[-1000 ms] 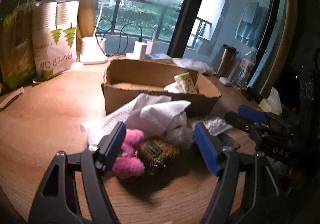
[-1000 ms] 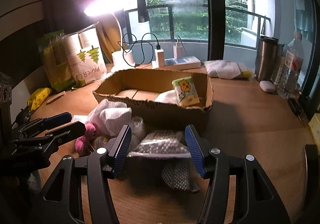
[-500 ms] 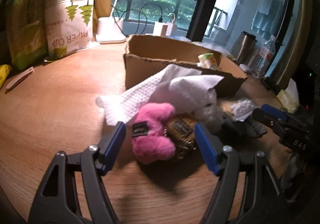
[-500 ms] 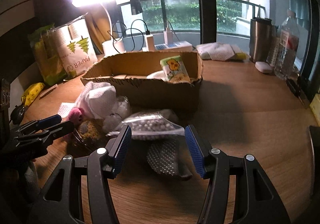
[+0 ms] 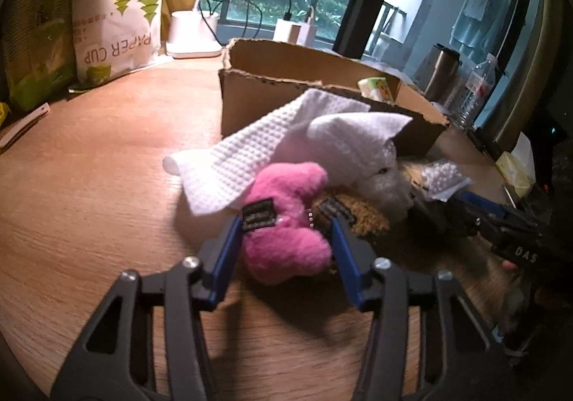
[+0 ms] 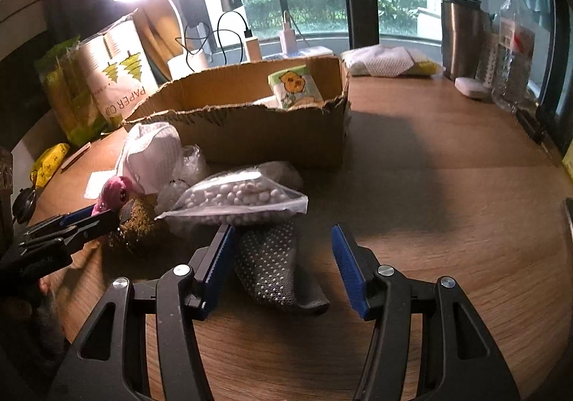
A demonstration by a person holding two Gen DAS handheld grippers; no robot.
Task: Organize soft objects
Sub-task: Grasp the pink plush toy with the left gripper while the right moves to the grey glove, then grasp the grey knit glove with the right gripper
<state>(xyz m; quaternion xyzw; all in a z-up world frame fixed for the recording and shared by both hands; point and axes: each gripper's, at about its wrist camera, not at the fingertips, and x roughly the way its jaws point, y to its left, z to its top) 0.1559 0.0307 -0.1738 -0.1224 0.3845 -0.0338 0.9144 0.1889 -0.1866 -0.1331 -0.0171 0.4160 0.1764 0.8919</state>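
A pink plush toy (image 5: 286, 225) lies on the wooden table in front of the cardboard box (image 5: 286, 96). My left gripper (image 5: 286, 243) has closed in around it, with both blue pads touching its sides. A brown plush (image 5: 361, 215) and a white cloth (image 5: 286, 143) lie against it. My right gripper (image 6: 283, 254) is open over a grey dotted sock (image 6: 275, 261), just below a clear bag of white beads (image 6: 236, 197). A tissue pack (image 6: 295, 86) stands in the box.
Paper cup packs (image 5: 114, 14) and a lamp base (image 5: 193, 35) stand at the back left. A steel flask (image 6: 460, 35) and a water bottle (image 6: 514, 46) stand at the back right, near a white cloth (image 6: 386, 61).
My left gripper has moved forward and narrowed from wide open onto the pink plush. My right gripper has shifted so the grey sock lies between its open fingers.
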